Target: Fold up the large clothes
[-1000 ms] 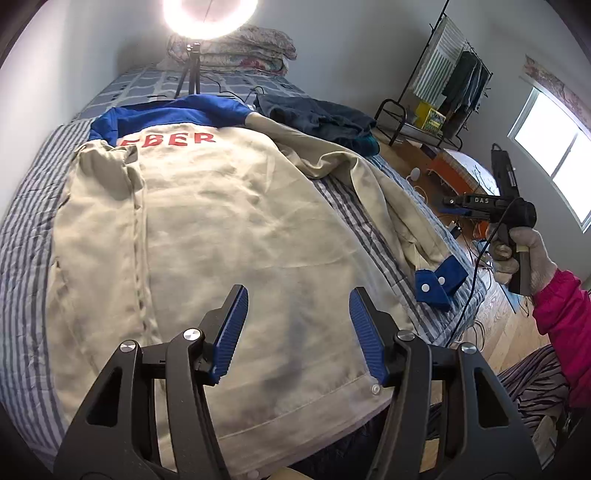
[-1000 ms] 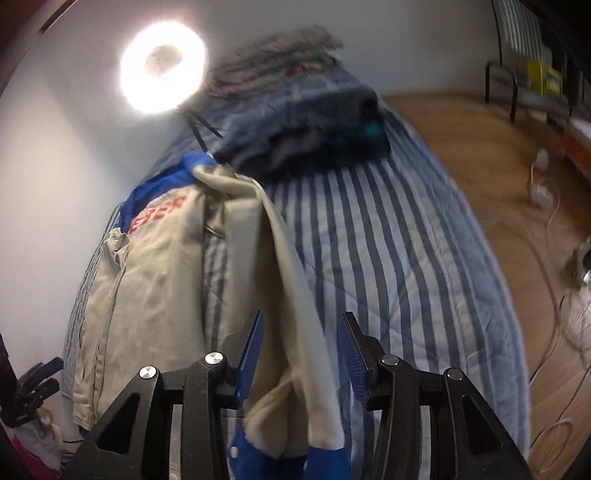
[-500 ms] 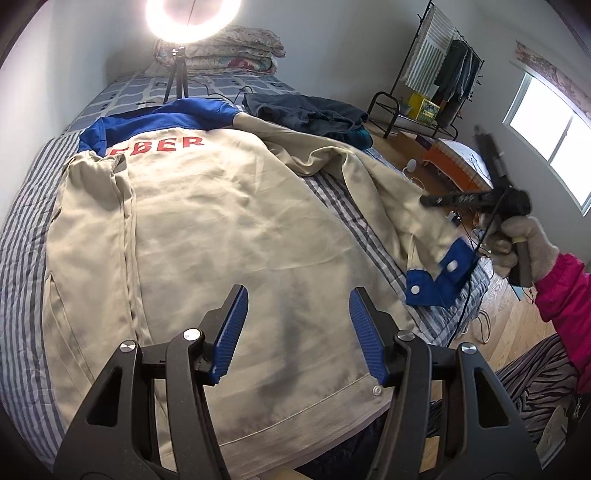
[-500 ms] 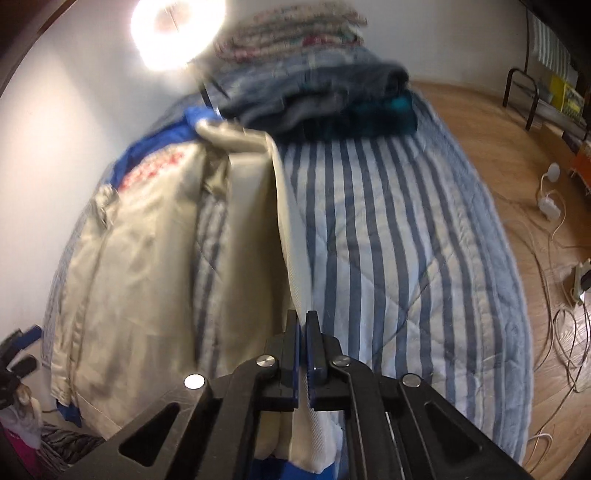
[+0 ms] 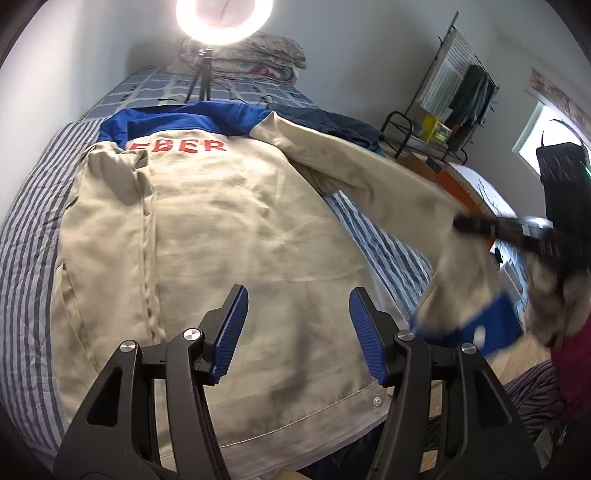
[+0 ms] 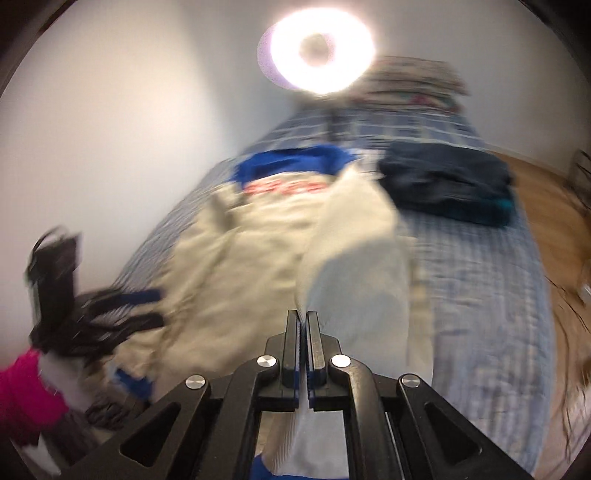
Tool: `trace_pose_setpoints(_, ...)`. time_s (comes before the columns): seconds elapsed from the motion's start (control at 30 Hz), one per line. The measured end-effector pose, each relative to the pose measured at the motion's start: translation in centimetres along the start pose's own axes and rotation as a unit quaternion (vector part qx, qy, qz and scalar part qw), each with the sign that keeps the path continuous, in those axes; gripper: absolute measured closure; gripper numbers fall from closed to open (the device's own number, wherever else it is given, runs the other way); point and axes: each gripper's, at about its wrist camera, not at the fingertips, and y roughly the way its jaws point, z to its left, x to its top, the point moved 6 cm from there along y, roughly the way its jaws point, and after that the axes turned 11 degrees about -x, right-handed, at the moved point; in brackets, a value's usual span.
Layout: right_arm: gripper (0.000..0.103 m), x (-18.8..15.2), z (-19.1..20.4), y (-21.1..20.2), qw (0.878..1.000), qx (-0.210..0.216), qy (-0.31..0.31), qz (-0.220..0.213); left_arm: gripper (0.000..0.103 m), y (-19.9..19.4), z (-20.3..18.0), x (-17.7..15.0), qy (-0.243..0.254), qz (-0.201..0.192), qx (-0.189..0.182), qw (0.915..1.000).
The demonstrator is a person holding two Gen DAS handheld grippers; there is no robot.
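Beige jacket (image 5: 229, 236) lies back-up on the striped bed (image 5: 26, 229), blue collar (image 5: 184, 120) toward the ring light (image 5: 223, 18) at the head end, red lettering just below the collar. One sleeve is already folded in along the jacket's edge on the wall side. Left tool (image 5: 297, 332) hovers over the jacket's lower back near the hem, blue pads spread wide, nothing between them and no cloth touched. Right tool (image 6: 303, 354) has its pads pressed together on the other sleeve (image 5: 388, 184); pale cloth passes through the gap between them and hangs below, with the blue cuff (image 5: 480, 328) showing at the bottom. In the left wrist view that sleeve is lifted off the bed, stretching from the jacket's shoulder out past the bed's floor-side edge to the right tool (image 5: 480, 225), which a gloved hand (image 5: 554, 295) with a pink sleeve grips; that part of the view is blurred. The right wrist view is blurred throughout. A dark folded garment (image 6: 447, 184) sits on the bed beside the jacket's shoulder, on the floor side. Stacked bedding (image 5: 255, 55) lies at the head of the bed behind the ring light's tripod. A clothes rack (image 5: 458, 85) stands on the wooden floor beyond the dark garment.
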Motion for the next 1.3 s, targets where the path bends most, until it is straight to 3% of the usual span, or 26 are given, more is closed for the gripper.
trace_pose_setpoints(0.17,0.103,-1.9,6.2,3.9,0.996,0.04,-0.064,0.043,0.044,-1.5,2.0,0.2,-0.035,-0.023,0.01,0.9991)
trace_pose_setpoints(0.37,0.102,-5.0,8.5,9.4,0.988,0.059,-0.093,0.109,0.044,-1.9,4.5,-0.9,-0.087,-0.022,0.012,0.9959)
trace_pose_setpoints(0.4,0.096,-5.4,8.5,9.7,0.986,0.065,-0.096,0.117,0.044,-1.7,4.7,-1.3,-0.094,-0.018,0.009,0.9954)
trace_pose_setpoints(0.5,0.069,-5.3,7.5,8.2,0.986,0.103,-0.063,0.113,0.044,-1.1,4.8,-2.3,-0.113,-0.003,-0.01,0.9936)
trace_pose_setpoints(0.6,0.069,-4.3,4.8,5.0,0.99,0.126,-0.027,0.063,0.044,-0.5,4.1,-3.5,-0.122,0.016,-0.031,0.9919)
trace_pose_setpoints(0.67,0.068,-4.1,2.5,3.8,0.993,0.11,-0.002,0.046,0.044,0.0,3.3,-4.3,-0.134,0.028,-0.049,0.9894)
trace_pose_setpoints(0.83,0.068,-6.8,-3.0,5.7,0.993,0.066,0.056,0.081,0.041,2.8,0.7,-7.1,-0.182,0.073,-0.11,0.9745)
trace_pose_setpoints(1.0,0.067,-8.9,-5.0,8.8,0.983,0.083,0.108,0.123,0.042,5.1,-0.7,-8.3,-0.176,0.097,-0.1,0.9746)
trace_pose_setpoints(1.03,0.067,-9.1,-5.2,9.4,0.982,0.084,0.114,0.127,0.046,5.5,-0.6,-8.4,-0.179,0.097,-0.098,0.9741)
trace_pose_setpoints(1.07,0.067,-9.3,-5.2,9.9,0.981,0.085,0.117,0.13,0.069,5.8,-0.5,-8.5,-0.186,0.097,-0.103,0.9723)
trace_pose_setpoints(1.1,0.067,-9.4,-5.2,10.4,0.98,0.086,0.117,0.133,0.099,6.0,-0.3,-8.7,-0.193,0.099,-0.105,0.9705)
trace_pose_setpoints(1.27,0.068,-9.4,-5.0,12.6,0.975,0.105,0.136,0.142,0.1,5.8,1.2,-8.5,-0.166,0.086,-0.054,0.9809)
trace_pose_setpoints(1.3,0.075,-9.2,-4.8,12.7,0.974,0.111,0.139,0.14,0.1,5.7,1.4,-8.5,-0.16,0.084,-0.045,0.9826)
